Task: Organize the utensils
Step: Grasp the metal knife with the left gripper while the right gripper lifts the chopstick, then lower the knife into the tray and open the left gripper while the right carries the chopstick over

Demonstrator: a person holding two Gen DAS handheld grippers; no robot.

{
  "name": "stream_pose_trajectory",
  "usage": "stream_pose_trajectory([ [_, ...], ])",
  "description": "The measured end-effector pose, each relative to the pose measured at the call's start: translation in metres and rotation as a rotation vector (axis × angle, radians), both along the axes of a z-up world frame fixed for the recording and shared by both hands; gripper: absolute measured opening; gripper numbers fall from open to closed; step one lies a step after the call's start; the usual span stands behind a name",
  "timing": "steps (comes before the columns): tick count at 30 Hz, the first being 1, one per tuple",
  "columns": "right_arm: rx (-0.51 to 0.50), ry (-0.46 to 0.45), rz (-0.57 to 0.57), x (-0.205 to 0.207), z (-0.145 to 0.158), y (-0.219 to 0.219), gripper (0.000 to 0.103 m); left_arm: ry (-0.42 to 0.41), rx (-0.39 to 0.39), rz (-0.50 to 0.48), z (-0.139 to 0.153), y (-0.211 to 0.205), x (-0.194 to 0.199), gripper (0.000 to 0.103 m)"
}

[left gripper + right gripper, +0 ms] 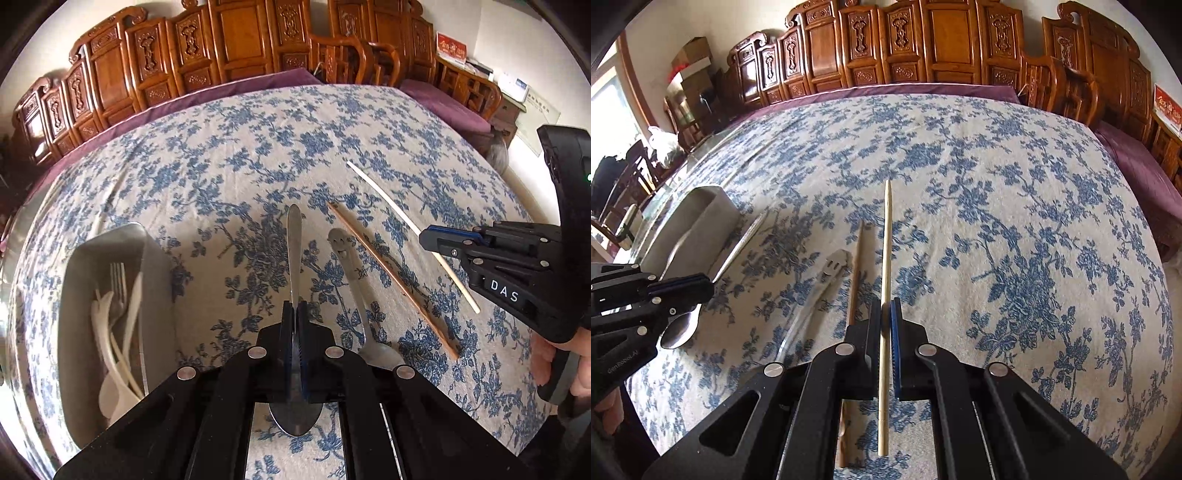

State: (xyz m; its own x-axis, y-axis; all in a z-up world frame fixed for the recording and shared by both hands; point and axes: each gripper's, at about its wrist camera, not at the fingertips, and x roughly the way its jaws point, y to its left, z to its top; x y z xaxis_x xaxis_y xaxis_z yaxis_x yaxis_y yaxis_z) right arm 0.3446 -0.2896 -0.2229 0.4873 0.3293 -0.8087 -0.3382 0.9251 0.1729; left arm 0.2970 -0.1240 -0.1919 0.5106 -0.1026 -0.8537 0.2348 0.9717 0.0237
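The left gripper is clamped on a steel spoon, handle pointing far; the right gripper pinches a pale chopstick. Only the left wrist view looks into the grey tray at far left (white spoons and a fork inside). On the floral tablecloth lie a smiley-handled spoon and brown chopstick.

Right gripper body, at 3 o'clock in the left wrist view: white lettering "DAS". Left gripper body, at 8 o'clock in the right wrist view: "GenRobot.AI".
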Motion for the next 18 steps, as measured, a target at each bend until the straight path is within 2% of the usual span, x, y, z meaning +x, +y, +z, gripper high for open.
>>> stream_pose_trajectory([
  [9,0.039,-0.046,0.044,-0.010,0.022,0.025,0.006,-0.047,-0.016,0.034,0.024,0.033,-0.008,0.002],
  [18,0.055,-0.094,0.127,-0.022,0.041,0.065,0.006,-0.067,-0.010,0.081,0.034,0.076,-0.014,0.002],
])
